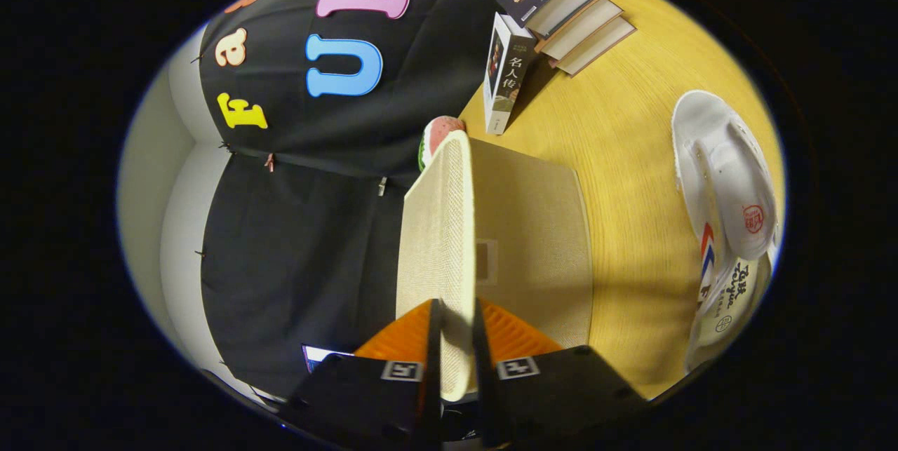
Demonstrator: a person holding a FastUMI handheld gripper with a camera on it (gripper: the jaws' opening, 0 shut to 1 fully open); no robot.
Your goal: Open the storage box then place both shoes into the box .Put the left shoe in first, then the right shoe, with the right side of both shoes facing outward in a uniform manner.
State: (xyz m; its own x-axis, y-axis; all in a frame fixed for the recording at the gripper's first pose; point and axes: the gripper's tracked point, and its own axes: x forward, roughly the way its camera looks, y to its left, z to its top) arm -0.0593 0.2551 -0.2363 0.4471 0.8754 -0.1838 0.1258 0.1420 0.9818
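The whole scene appears turned on its side. A beige fabric storage box (533, 240) stands on the wooden table (631, 128). Its woven lid (438, 226) is swung away from the box body and runs edge-on straight ahead of me. My gripper (456, 311) is shut on that lid's near edge, one finger pressing each face. Two white canvas shoes lie on the table beyond the box's far side: one (729, 177) with a red round mark, the other (726, 297) partly under it, with red and blue stripes.
A book (506, 76) stands upright on the table past the box, with a stack of several books (572, 12) behind it. A watermelon-slice object (438, 137) peeks out behind the lid's far end. The booth's black cloth wall lies on the lid's other side.
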